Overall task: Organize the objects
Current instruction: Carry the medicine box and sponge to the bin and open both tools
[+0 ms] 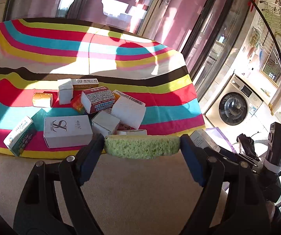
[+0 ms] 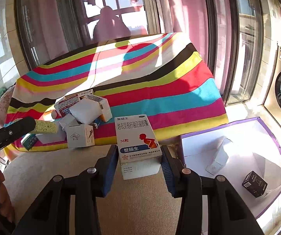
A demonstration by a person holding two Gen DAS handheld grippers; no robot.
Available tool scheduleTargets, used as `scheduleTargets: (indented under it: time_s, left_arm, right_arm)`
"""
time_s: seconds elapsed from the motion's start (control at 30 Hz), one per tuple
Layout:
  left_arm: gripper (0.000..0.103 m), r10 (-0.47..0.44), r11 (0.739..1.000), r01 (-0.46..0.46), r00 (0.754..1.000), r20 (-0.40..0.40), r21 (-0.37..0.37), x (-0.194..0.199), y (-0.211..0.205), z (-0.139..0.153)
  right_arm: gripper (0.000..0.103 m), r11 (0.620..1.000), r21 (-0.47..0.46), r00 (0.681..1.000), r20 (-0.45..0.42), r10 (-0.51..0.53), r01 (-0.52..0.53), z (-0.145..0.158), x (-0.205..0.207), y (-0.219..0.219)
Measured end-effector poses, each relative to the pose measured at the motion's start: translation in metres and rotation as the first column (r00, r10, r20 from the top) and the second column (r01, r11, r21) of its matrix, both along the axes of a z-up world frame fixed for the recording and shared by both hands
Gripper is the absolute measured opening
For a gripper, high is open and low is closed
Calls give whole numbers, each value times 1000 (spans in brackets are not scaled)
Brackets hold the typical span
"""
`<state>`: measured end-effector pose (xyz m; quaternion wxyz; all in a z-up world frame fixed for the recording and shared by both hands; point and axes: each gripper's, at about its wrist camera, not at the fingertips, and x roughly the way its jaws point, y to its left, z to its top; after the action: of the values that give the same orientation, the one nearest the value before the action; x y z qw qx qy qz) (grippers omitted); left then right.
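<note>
Left wrist view: the left gripper (image 1: 142, 146) is clamped on a green, porous rectangular sponge (image 1: 142, 146), with one blue pad against each end, held above a beige upholstered surface (image 1: 136, 192). Beyond the sponge, a multicoloured striped cloth (image 1: 101, 45) carries a loose pile of small cardboard boxes (image 1: 101, 105), including a white box with a dark monogram (image 1: 68, 131), a white-and-green carton (image 1: 20, 136) lying tilted at the left, and a red-and-white box printed with QR codes (image 1: 99, 100). A gold front-loading washing machine (image 1: 236, 105) stands at the right. Right wrist view: the right gripper (image 2: 140, 161) is closed on a white medicine box with blue and red printing (image 2: 137, 137), which stands upright between the blue pads, its lower end flap hanging open. The left gripper and the sponge (image 2: 45, 126) appear at the left edge, just in front of the pile of boxes. To the right, a shallow white tray with a purple rim (image 2: 269, 129) holds a white carton (image 2: 218, 160) and a small black box (image 2: 255, 184), well apart from each other.
</note>
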<state>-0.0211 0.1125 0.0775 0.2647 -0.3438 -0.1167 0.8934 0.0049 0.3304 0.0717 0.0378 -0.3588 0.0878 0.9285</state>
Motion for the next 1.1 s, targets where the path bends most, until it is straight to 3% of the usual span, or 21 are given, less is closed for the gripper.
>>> scheduleTargets:
  time_s: [0.17,0.47,0.57,0.63,0.8,1.1]
  left_arm:
    - [82,-135,991,134,990,45,24,4,51,-7]
    - [82,-332,937,316,938,100,149,2,129,-6]
    - [95,-379,919,355,915,137,171,-4,149,-9]
    - [95,-384,918,359,911,149,172,-5,152,-11]
    - [95,-359,927,330,918,166,177,-5,126,-13]
    - [95,-155,986,147,982,104,82,9,26,-16]
  right_arm:
    - [45,984,29,984,31,-174,173,-4,25,38]
    - [45,908,10,906,62,-419,419,-10,54,96]
    - [46,878,1,875,85,-477,479,-14,62,110]
    - [47,860,-8,857,97,-507,510,-17,66,117]
    - [69,858,-33,853,137,-504,512,-30,70,123]
    - [75,934,-175,933,244,-264,310,-57,35,104]
